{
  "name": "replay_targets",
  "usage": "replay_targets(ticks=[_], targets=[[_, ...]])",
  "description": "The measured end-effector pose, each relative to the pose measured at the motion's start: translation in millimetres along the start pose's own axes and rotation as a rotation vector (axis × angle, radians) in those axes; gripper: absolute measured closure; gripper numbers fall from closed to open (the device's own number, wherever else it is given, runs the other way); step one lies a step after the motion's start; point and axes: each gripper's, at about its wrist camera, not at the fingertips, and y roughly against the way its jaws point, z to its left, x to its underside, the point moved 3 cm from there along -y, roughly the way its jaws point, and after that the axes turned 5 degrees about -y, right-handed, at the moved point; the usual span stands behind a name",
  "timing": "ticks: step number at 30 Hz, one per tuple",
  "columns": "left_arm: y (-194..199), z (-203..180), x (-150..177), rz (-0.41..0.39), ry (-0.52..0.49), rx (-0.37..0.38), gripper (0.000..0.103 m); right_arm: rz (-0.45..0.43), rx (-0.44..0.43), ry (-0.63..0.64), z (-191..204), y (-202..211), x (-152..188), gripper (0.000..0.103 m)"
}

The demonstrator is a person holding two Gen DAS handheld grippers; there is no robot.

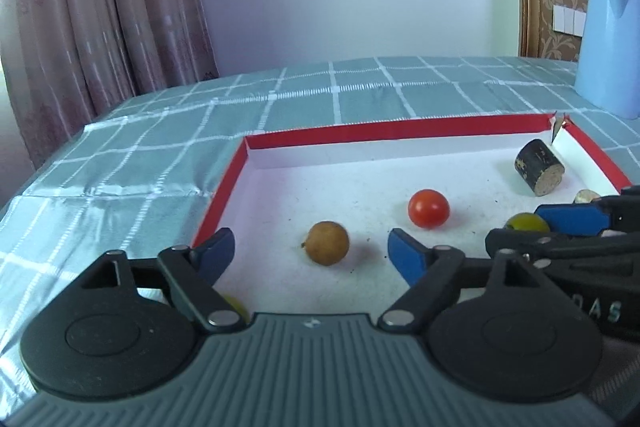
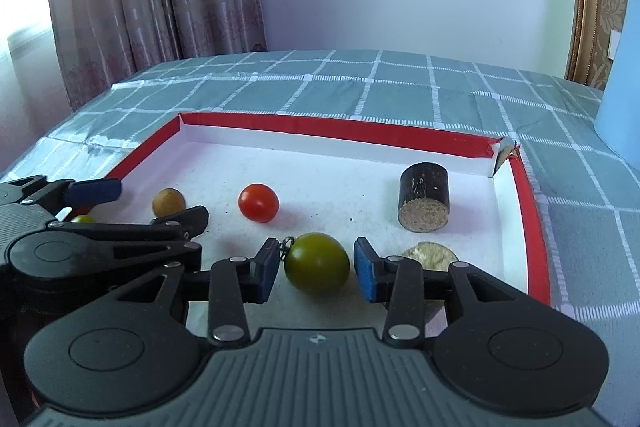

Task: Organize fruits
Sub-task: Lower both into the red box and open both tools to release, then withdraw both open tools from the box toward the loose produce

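A red-rimmed white tray (image 1: 224, 187) (image 2: 536, 227) holds the fruit. In the left wrist view a tan round fruit (image 1: 327, 243) lies between the fingers of my open left gripper (image 1: 310, 251), slightly ahead of them, untouched. A red tomato (image 1: 429, 208) (image 2: 258, 203) lies beyond. In the right wrist view my open right gripper (image 2: 316, 269) straddles a green tomato (image 2: 318, 263) with small gaps on both sides. A dark sugarcane piece (image 1: 539, 167) (image 2: 424, 201) lies at the far right corner. A pale cut piece (image 2: 430, 255) sits by the right finger. A small yellow-green fruit (image 2: 83, 219) lies outside the tray's left edge.
The tray rests on a teal checked tablecloth (image 1: 120, 167) (image 2: 400, 91). A blue jug (image 1: 608, 43) (image 2: 624, 75) stands at the back right. Curtains (image 1: 80, 7) hang at the left behind the table. Each gripper shows in the other's view, close alongside.
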Motion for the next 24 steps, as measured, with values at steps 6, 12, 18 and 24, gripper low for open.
replay_targets(ticks=[6, 12, 18, 24], targets=[[32, 14, 3, -0.047, 0.022, -0.004, 0.016, -0.078, 0.003, 0.002, 0, 26, 3, 0.039], [76, 38, 15, -0.108, 0.083, -0.013, 0.009, -0.139, -0.013, -0.028, -5, 55, 20, 0.039], [91, 52, 42, -0.088, 0.092, -0.021, 0.008, -0.147, -0.038, -0.049, -13, 73, 41, 0.039], [80, 48, 58, -0.034, 0.082, -0.019, 0.008, -0.179, -0.049, -0.047, -14, 86, 50, 0.037]])
